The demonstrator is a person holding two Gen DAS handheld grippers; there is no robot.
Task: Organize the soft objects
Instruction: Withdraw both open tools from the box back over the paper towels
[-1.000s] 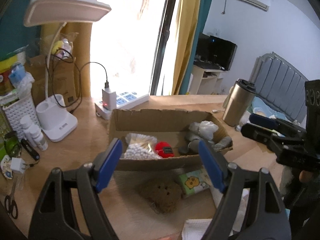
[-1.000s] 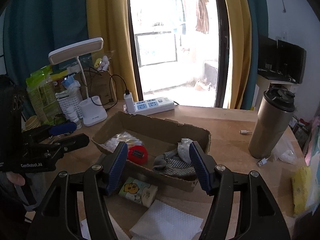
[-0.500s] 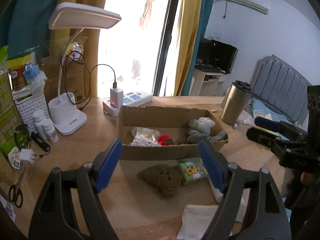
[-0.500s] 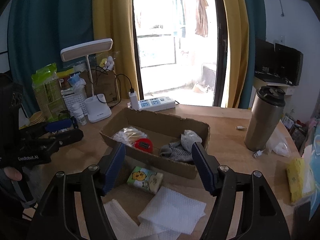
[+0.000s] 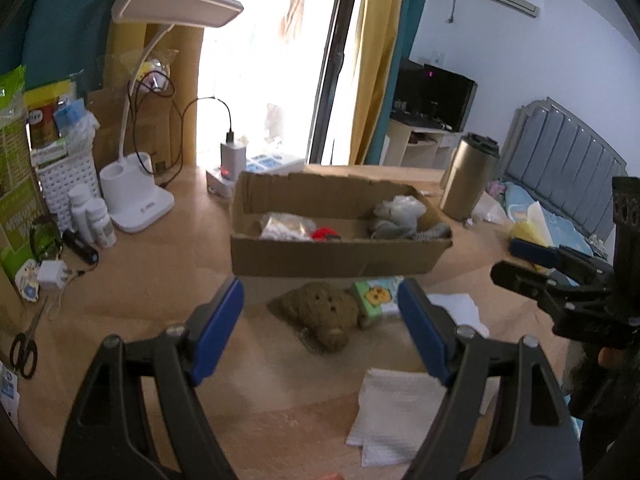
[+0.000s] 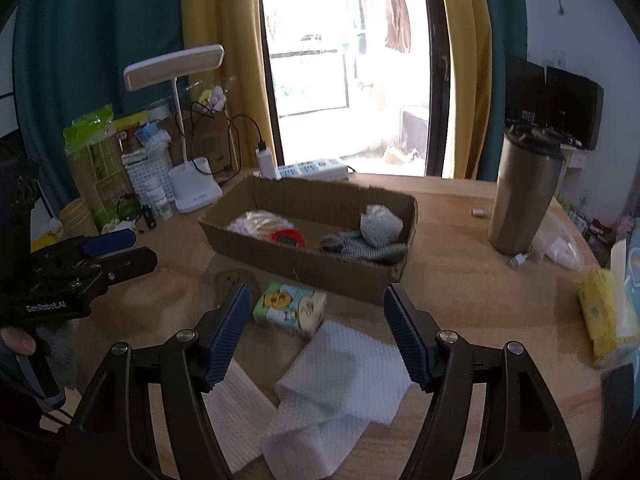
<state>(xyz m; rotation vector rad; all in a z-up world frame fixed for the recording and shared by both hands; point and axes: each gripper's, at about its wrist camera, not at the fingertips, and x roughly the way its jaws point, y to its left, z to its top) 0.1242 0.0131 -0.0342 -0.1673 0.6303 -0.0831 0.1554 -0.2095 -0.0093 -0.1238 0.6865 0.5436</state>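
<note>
A cardboard box (image 5: 336,258) (image 6: 304,266) on the wooden table holds a bag of white beads (image 5: 286,226), a red object (image 6: 287,237) and grey socks (image 6: 366,248). In front of it lie a brown plush bear (image 5: 326,316), a tissue pack with a yellow cartoon (image 5: 378,294) (image 6: 290,308) and white cloths (image 6: 340,372) (image 5: 394,410). My left gripper (image 5: 320,324) is open and empty, held above the bear. My right gripper (image 6: 316,328) is open and empty, above the tissue pack and cloths.
A steel tumbler (image 6: 522,196) stands right of the box. A white desk lamp (image 5: 138,196), power strip (image 6: 310,170), white basket, bottles and scissors (image 5: 24,354) crowd the left side. A yellow sponge (image 6: 606,312) lies at the right edge.
Both grippers have pulled back and up from the box, so more of the table, the bear, tissue pack and cloths now show. Both stay open.
</note>
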